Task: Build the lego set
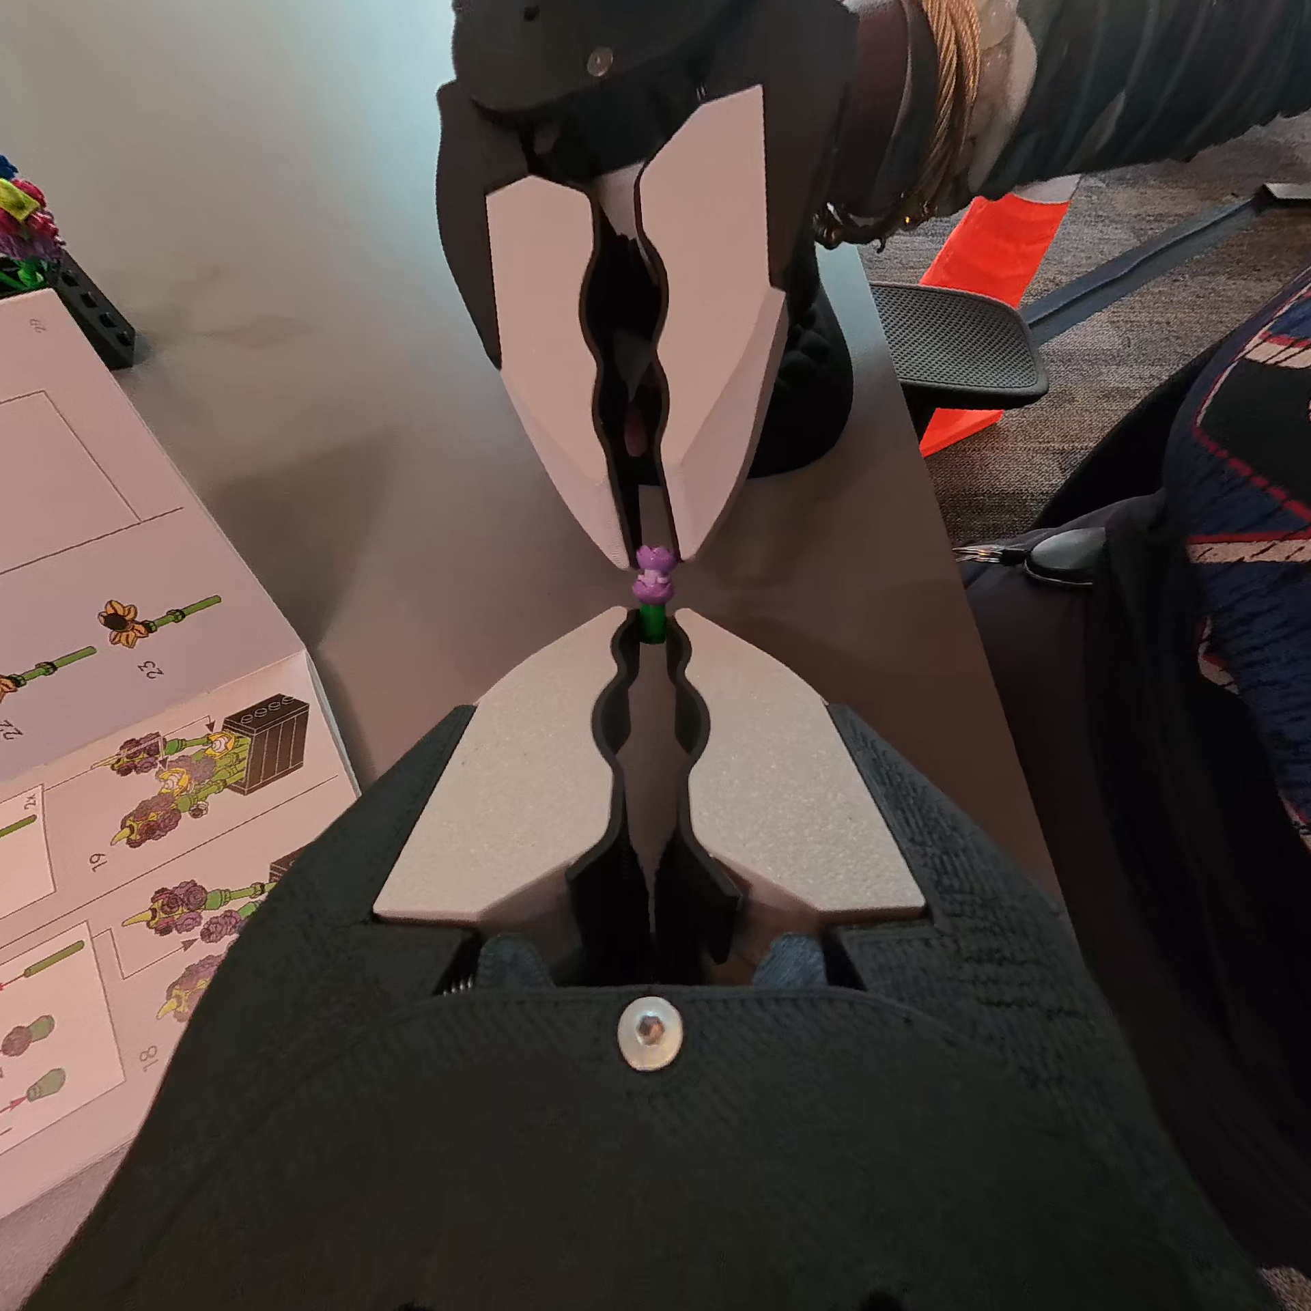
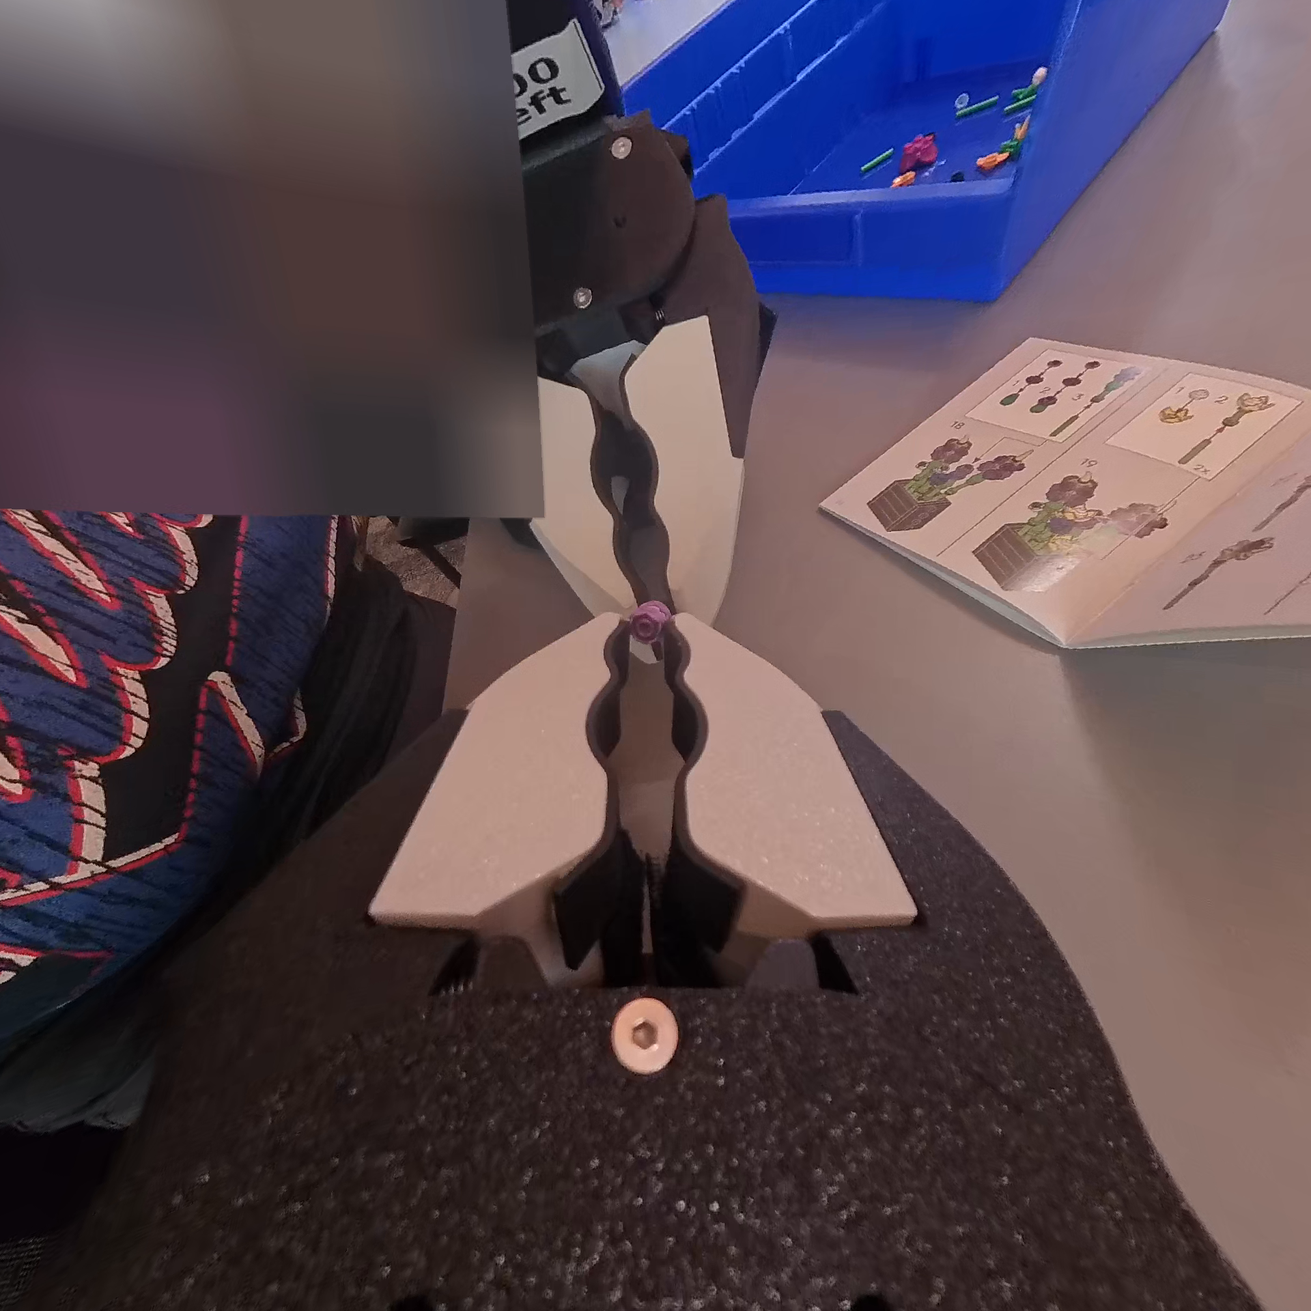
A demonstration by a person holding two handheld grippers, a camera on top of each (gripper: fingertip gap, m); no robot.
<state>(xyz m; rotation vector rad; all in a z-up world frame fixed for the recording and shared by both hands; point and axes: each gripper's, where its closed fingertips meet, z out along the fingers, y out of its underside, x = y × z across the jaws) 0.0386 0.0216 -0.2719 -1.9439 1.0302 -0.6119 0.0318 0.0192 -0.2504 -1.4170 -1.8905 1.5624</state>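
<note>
A green lego stem [image 1: 652, 624] is pinched in the left claw [image 1: 650, 618], above the grey surface [image 1: 340, 397]. Two purple flower pieces [image 1: 654, 573] are stacked on it; the upper is clamped in the right claw [image 2: 645, 623]. An instruction booklet [image 2: 1078, 489] and blue parts bin [image 2: 887, 234] are seen nearby.
</note>
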